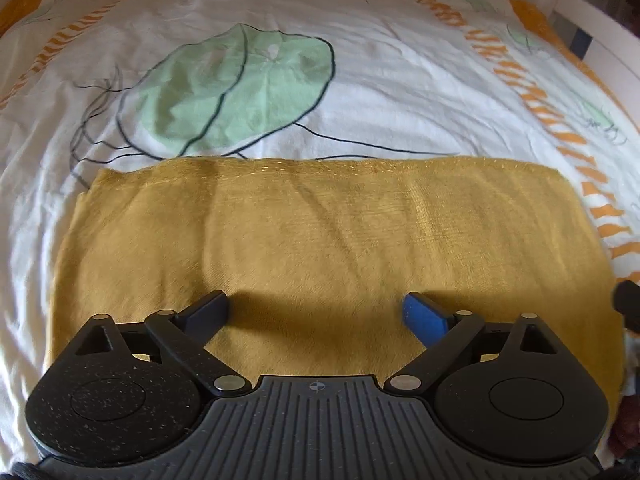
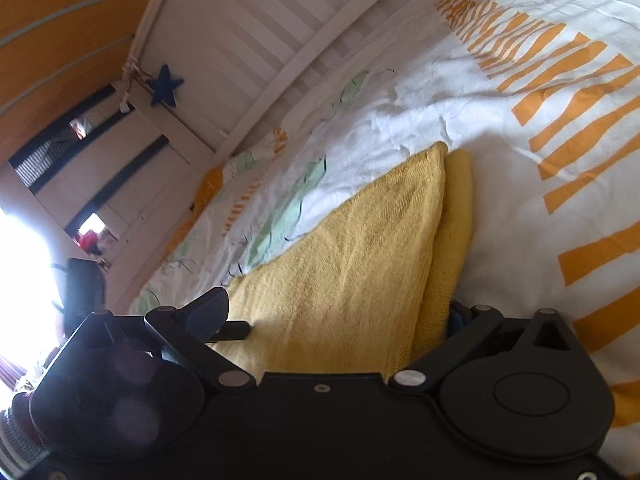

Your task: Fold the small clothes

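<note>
A mustard-yellow knitted garment [image 1: 320,240] lies flat as a wide rectangle on the bed. My left gripper [image 1: 316,314] is open above its near part, fingers spread wide, holding nothing. In the right wrist view the same yellow garment [image 2: 352,264] fills the space between my right gripper's [image 2: 340,320] fingers; a folded layer with a pointed corner stands up and a second layer shows beside it. The right jaws stand wide apart. The left finger [image 2: 208,312] is clear of the cloth, and the right fingertip is hidden behind the fabric.
The bed has a white duvet cover [image 1: 360,80] printed with green leaves and orange stripes. A white slatted bed rail [image 2: 280,40] runs along the far side, with a blue star [image 2: 165,90] hanging on it. Part of the other gripper [image 1: 628,304] shows at the right edge.
</note>
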